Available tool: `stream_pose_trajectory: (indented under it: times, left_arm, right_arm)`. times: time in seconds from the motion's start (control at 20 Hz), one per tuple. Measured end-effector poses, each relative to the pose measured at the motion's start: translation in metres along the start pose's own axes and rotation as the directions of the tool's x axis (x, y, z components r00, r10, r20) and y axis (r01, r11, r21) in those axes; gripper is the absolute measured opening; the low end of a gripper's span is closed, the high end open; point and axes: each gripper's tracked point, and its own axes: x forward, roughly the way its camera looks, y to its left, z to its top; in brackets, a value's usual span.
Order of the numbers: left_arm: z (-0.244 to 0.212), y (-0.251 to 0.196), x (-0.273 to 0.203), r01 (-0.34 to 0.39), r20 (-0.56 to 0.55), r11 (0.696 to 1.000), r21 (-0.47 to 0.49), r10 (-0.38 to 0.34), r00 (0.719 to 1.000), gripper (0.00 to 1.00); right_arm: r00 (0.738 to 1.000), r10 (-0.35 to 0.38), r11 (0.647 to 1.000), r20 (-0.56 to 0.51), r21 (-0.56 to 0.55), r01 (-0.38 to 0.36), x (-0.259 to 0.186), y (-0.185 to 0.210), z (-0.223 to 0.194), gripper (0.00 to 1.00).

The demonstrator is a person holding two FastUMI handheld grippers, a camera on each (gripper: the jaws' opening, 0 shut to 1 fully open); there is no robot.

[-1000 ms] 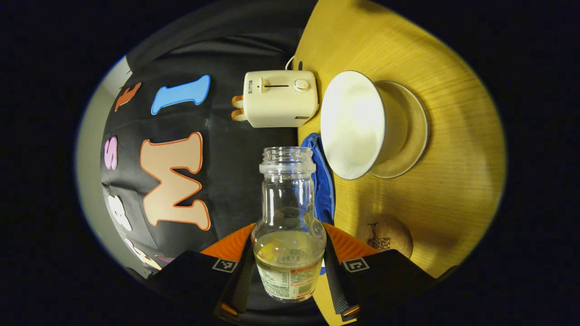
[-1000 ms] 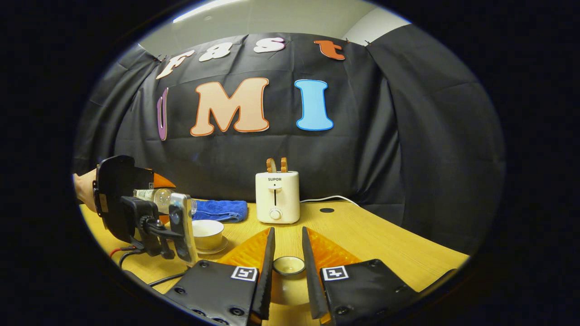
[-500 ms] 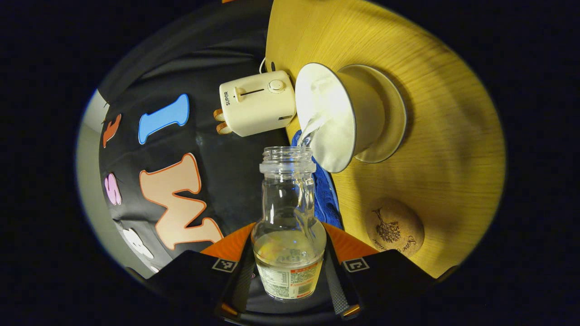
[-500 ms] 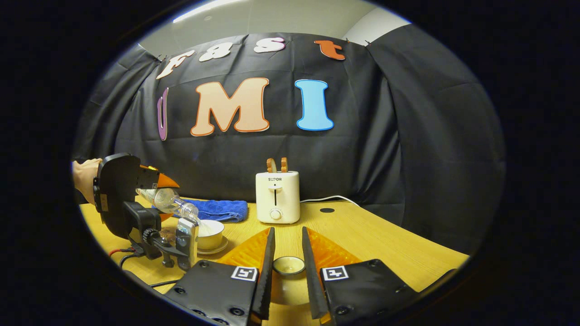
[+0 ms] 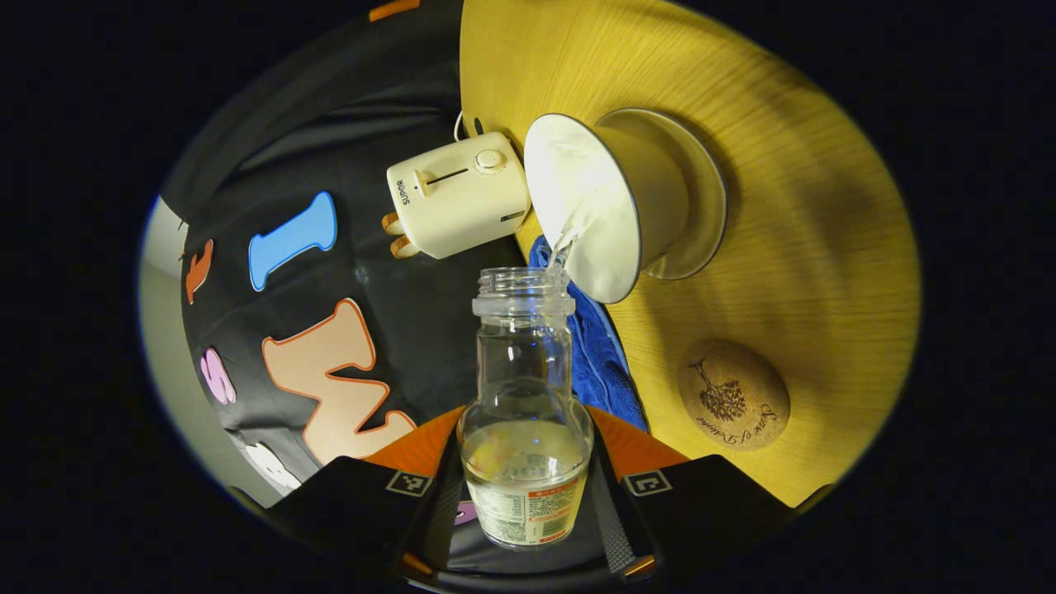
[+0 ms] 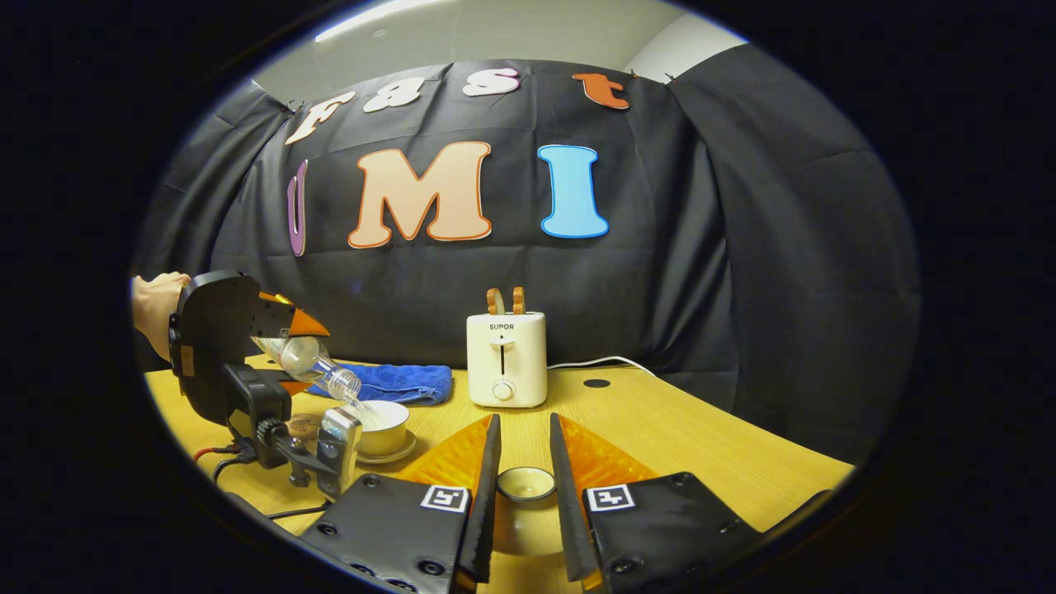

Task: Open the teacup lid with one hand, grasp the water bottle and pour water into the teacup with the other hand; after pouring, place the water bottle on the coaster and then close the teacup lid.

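Observation:
My left gripper (image 5: 525, 478) is shut on a clear water bottle (image 5: 525, 388), tipped mouth-down toward the white teacup (image 5: 606, 202) on its saucer (image 5: 705, 210). A thin stream of water runs from the bottle's mouth into the cup. A round cork coaster (image 5: 733, 394) lies on the table beside the cup. In the right gripper view the left gripper (image 6: 285, 334) holds the tilted bottle (image 6: 313, 363) over the teacup (image 6: 381, 425), with a hand behind it. My right gripper (image 6: 524, 487) is shut on the teacup lid (image 6: 525, 487), held upturned between its fingers.
A cream toaster (image 6: 505, 359) with toast in its slots stands at the back of the yellow wooden table (image 6: 701, 445), its cord trailing right. A blue towel (image 6: 404, 382) lies behind the teacup. A phone on a mount (image 6: 330, 441) hangs under the left gripper.
The left gripper has tipped the bottle further over the teacup, and water now streams into the cup. The right gripper and the lid have stayed still.

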Motion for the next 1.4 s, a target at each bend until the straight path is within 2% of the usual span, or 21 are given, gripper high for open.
stream_pose_trajectory:
  times: [0.45, 1.4]
  left_arm:
    - [0.0, 0.016, -0.005, -0.014, 0.0, 0.994, 0.105, 0.014, 1.0, 0.69]
    - [0.001, 0.016, -0.005, -0.011, -0.003, 0.99, 0.14, 0.011, 1.0, 0.69]
  right_arm:
    - [1.0, 0.002, 1.0, 0.0, 0.0, -0.002, 0.001, 0.0, 0.0, 0.38]
    - [1.0, 0.004, 1.0, -0.001, 0.001, -0.004, 0.002, 0.0, 0.0, 0.37]
